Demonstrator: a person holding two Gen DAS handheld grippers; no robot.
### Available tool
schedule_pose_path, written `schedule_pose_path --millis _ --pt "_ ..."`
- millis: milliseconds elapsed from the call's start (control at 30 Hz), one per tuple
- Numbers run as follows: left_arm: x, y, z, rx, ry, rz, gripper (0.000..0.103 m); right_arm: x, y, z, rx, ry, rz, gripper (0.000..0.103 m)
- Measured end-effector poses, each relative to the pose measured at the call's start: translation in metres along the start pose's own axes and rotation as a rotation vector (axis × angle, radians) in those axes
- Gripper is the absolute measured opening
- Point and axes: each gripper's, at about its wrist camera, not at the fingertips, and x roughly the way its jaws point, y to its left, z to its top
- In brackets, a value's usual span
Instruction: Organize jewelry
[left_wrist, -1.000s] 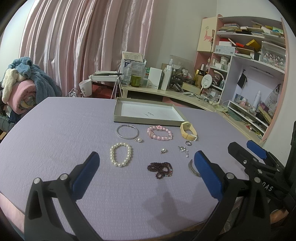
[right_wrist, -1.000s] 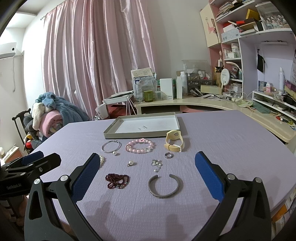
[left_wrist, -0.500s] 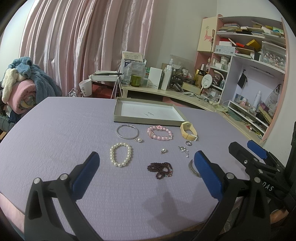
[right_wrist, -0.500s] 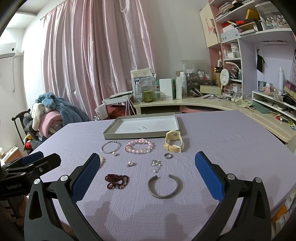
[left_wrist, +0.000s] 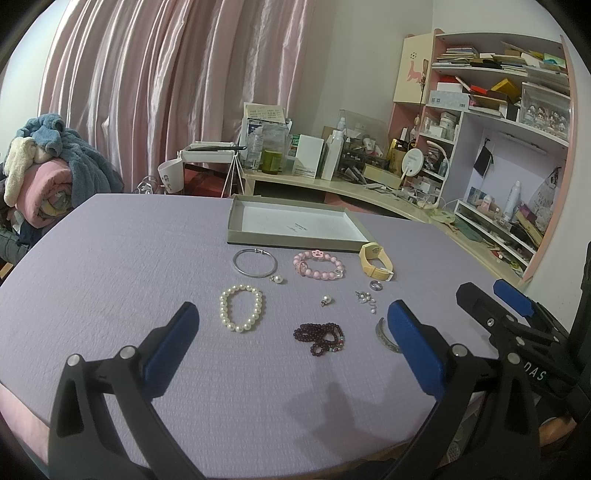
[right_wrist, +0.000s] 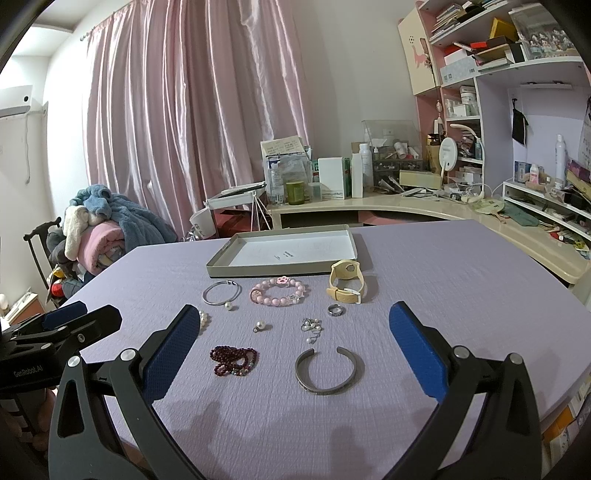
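Observation:
Jewelry lies on a lilac table in front of an empty grey tray (left_wrist: 236, 236) (right_wrist: 221, 264): a white pearl bracelet (left_wrist: 242, 307), a silver bangle (left_wrist: 255, 263) (right_wrist: 221, 292), a pink bead bracelet (left_wrist: 319, 264) (right_wrist: 279, 292), a yellow watch (left_wrist: 376, 261) (right_wrist: 346, 281), a dark red bead bracelet (left_wrist: 320, 337) (right_wrist: 233, 360), a silver cuff (right_wrist: 328, 371), a ring (right_wrist: 335, 310) and small earrings (right_wrist: 312, 326). My left gripper (left_wrist: 291, 325) and right gripper (right_wrist: 291, 325) are both open and empty, held above the table's near edge.
A cluttered desk (right_wrist: 369, 203) and pink shelves (left_wrist: 498, 147) stand behind and to the right of the table. A pile of blankets on a chair (right_wrist: 99, 229) sits at the left. Pink curtains hang behind.

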Motion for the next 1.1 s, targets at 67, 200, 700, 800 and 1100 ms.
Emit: schedule_pose_path --millis 67,200,700,800,1100 --pt "0.0000 0.0000 0.0000 0.000 0.000 -0.001 0.101 -0.0002 -0.0003 0.0000 0.000 0.000 0.000 0.102" --pt "-0.0001 0.0000 0.0000 0.001 0.000 0.000 0.101 -0.0003 -0.0006 -0.0002 0.000 0.000 0.001 0.102" --pt "0.0000 0.0000 0.0000 0.001 0.001 0.001 0.101 0.0005 -0.0007 -0.0010 0.001 -0.001 0.002 0.102" --pt "0.0000 -0.0001 0.0000 0.002 0.002 0.001 0.101 0.0010 -0.0006 -0.0014 0.002 0.000 0.001 0.102" --pt "0.0086 0.0073 -0.0071 0.002 0.005 0.002 0.101 0.0034 -0.0004 -0.0039 0.003 0.004 0.000 0.102"
